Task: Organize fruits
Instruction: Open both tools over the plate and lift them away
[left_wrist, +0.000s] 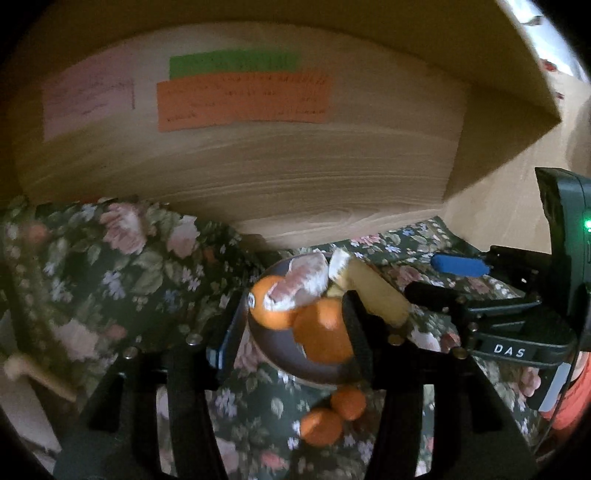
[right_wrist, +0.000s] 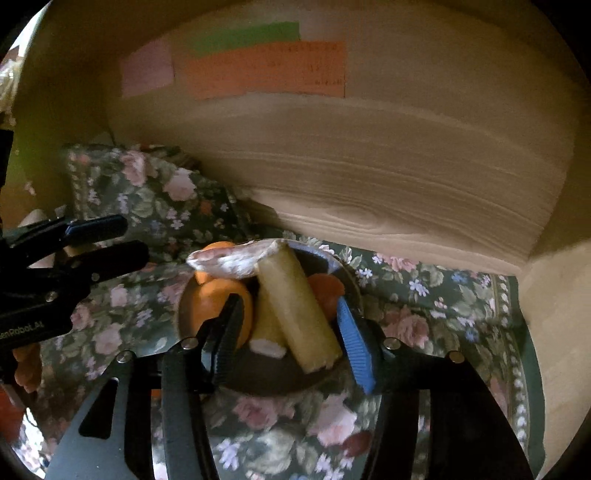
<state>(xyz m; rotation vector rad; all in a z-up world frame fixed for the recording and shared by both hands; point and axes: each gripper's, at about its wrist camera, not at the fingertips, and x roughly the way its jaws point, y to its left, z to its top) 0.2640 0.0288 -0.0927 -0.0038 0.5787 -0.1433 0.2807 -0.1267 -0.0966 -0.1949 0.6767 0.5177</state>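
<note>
A dark round plate (left_wrist: 280, 354) (right_wrist: 258, 380) sits on a floral cloth. It holds an orange (left_wrist: 271, 302) (right_wrist: 210, 299), an orange piece (left_wrist: 327, 328) (right_wrist: 327, 288), a pale peeled segment (left_wrist: 303, 280) (right_wrist: 229, 260) and a yellowish peeled banana piece (left_wrist: 373, 291) (right_wrist: 299, 310). My left gripper (left_wrist: 295, 332) is open, its fingers astride the plate's fruit. My right gripper (right_wrist: 291, 339) is open around the banana piece; it also shows at the right of the left wrist view (left_wrist: 443, 277). Two small oranges (left_wrist: 332, 415) lie on the cloth near the plate.
A wooden wall (left_wrist: 295, 184) with orange, green and pink paper notes (left_wrist: 243, 101) stands right behind the plate. The floral cloth (right_wrist: 424, 295) is bunched up at the left (left_wrist: 110, 258). A wooden side panel (right_wrist: 554, 314) closes the right.
</note>
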